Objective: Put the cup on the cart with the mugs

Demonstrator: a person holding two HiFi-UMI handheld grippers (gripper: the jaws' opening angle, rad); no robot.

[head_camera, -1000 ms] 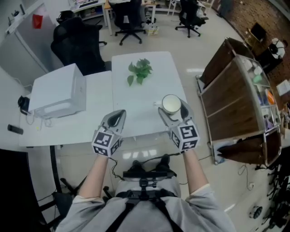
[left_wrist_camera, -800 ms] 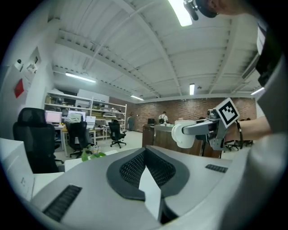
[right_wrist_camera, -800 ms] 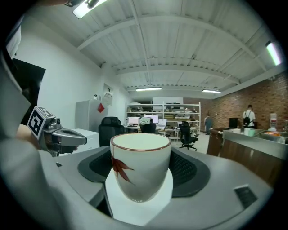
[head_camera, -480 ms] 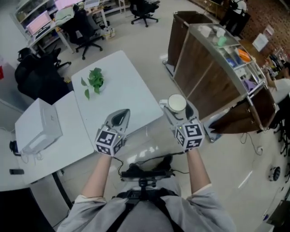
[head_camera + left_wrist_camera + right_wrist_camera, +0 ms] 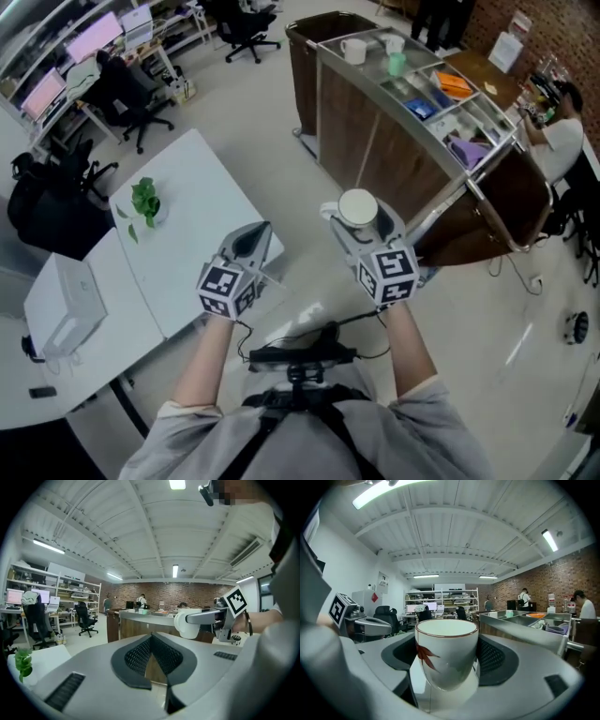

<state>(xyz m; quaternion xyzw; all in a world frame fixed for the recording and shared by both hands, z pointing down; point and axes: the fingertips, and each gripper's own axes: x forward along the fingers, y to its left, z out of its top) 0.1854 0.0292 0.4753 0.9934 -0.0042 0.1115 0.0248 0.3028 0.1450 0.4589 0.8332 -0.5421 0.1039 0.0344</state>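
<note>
One grip carries everything here: the right gripper (image 5: 357, 219) has its jaws spread wide and pressed around a white handleless ceramic cup with a red leaf painted on its side (image 5: 446, 660). The cup is upright and in the air, between the white table (image 5: 192, 220) and the wood-panelled cart with a steel top tray (image 5: 375, 141). Its wall tapers toward the foot, so I judge it could slide down through the pads if the hold loosens or the hand jolts. A white mug (image 5: 353, 49) and a pale green mug (image 5: 397, 64) stand at the cart's far end; a hurried set-down could knock them or clip the tray's edge. The left gripper (image 5: 251, 240), jaws closed together on nothing, gives no support underneath.
</note>
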